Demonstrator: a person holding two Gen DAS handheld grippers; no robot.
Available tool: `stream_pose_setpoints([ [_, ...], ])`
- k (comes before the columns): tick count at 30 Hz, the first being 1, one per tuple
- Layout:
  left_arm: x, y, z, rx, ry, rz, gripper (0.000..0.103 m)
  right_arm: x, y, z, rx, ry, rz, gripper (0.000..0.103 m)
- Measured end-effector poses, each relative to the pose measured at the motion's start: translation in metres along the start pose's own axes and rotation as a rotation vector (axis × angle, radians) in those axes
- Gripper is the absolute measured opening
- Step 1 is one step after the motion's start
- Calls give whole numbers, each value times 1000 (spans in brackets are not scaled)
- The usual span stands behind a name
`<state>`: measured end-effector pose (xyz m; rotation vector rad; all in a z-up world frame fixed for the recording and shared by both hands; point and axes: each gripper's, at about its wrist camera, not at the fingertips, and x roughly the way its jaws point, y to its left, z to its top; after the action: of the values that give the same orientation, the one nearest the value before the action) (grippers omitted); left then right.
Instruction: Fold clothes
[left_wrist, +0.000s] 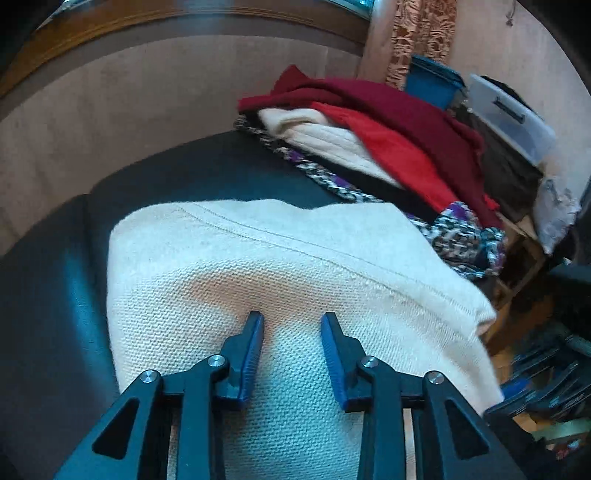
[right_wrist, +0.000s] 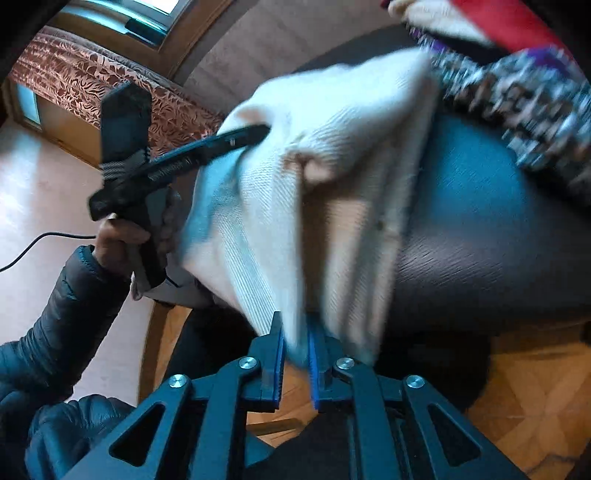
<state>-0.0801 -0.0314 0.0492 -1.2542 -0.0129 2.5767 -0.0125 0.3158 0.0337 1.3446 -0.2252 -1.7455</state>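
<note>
A cream knitted sweater (left_wrist: 280, 266) lies on a dark leather seat (left_wrist: 48, 295). My left gripper (left_wrist: 292, 318) is open, its blue fingertips resting on the knit with nothing between them. In the right wrist view the same sweater (right_wrist: 332, 147) hangs off the seat edge, and my right gripper (right_wrist: 295, 332) is shut on its ribbed hem, lifting it. The left gripper (right_wrist: 236, 138) shows there too, pressed onto the sweater's far side, held by a hand in a dark puffer sleeve.
A pile of clothes (left_wrist: 369, 140) in dark red, red, cream and a purple print lies at the back right of the seat. A blue bin (left_wrist: 432, 79) and clear plastic box (left_wrist: 509, 114) stand beyond. Wood floor (right_wrist: 517, 406) lies below the seat edge.
</note>
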Motion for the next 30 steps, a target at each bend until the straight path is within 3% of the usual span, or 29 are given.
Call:
stream_pose_setpoints([
  [4,-15,-6,-14,-59,-51,-13,38,-42,4,1,-65,-52,-113,16],
  [7,-27,-10,-24,-103,-90,-22,38,-54,6,14,-73,-110,-120,17],
  [8,-31,-11,-27,-118,-103,-26,38,-53,6,20,-57,-128,-103,22],
  [10,-38,-14,-34,-145,-126,-36,38,-42,5,29,6,-161,-45,43],
  [11,-41,-17,-37,-150,-127,-60,38,-37,2,35,40,-176,-33,60],
  [12,-42,-22,-41,-145,-120,-79,38,-33,-3,39,80,-194,-19,66],
  [14,-38,-33,-49,-120,-93,-103,38,-26,-13,42,193,-248,43,66],
  [16,-29,-46,-55,-86,-58,-116,38,-21,-23,43,299,-304,111,62],
  [18,-24,-55,-58,-63,-48,-133,38,-20,-24,50,280,-322,85,35],
  [20,-22,-61,-58,-50,-57,-150,38,-19,-14,59,205,-300,1,11],
  [22,-23,-59,-58,-63,-71,-159,38,-28,5,64,79,-301,-109,11],
  [24,-25,-56,-58,-79,-84,-169,38,-31,27,70,-108,-298,-317,11],
  [26,-25,-47,-62,-127,-86,-184,38,-15,29,71,-244,-230,-521,9],
  [28,-25,-39,-66,-170,-86,-199,38,2,5,67,-201,-142,-535,2],
  [30,-24,-40,-70,-164,-74,-197,38,3,-8,62,-184,-161,-515,0],
])
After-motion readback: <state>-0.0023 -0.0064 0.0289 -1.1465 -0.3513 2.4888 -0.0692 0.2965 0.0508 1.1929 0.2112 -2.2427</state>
